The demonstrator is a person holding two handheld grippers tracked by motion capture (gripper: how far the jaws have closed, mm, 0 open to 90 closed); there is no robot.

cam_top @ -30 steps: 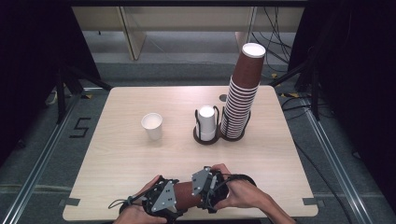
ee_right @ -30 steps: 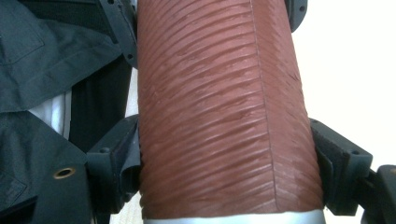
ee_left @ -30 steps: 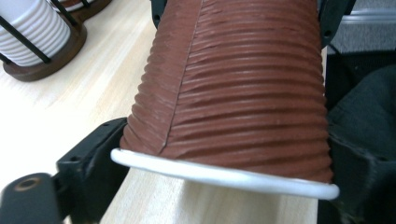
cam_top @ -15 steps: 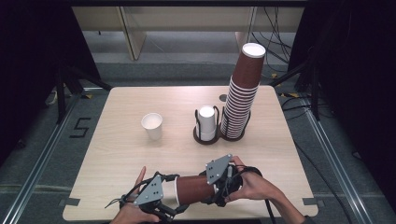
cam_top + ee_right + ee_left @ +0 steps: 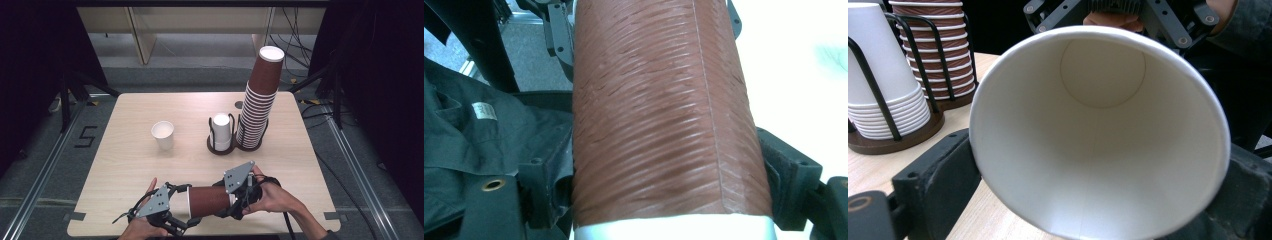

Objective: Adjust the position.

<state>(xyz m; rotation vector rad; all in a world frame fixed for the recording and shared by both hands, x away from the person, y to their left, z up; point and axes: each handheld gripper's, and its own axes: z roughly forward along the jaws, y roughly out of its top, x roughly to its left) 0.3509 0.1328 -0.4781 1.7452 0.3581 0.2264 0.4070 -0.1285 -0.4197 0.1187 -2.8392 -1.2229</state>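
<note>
A: What carries everything?

B: A pale wooden table (image 5: 125,150) with rounded corners and a fine grain. Both forearms come in over its near edge, bent toward each other.

A: The biggest thing on it?

B: A tall stack of brown cups (image 5: 260,100), ribbed paper with white rims, leaning a little to the right, at the far right of the table. Just beside it a black wire holder (image 5: 221,142) on a round dark base keeps a short stack of white cups (image 5: 220,131). Left of that, well apart, a single white cup (image 5: 163,135) stands upright, mouth up.

A: And in the hands?

B: One brown cup (image 5: 210,201) lies level between the two grippers, above the near edge of the table, its white rim toward the left. The right gripper (image 5: 239,197) points left, hand wrapped around its body, a grey three-cornered plate on top. Its jaws clamp the cup's ribbed sides near the base; in the right gripper view the black pads press on either flank.

A: The left one?

B: The left gripper (image 5: 175,210) points right, toward the open mouth. Its jaws have just been opening; in the left gripper view they flank the rim, released, with the smooth white inside facing them.
</note>
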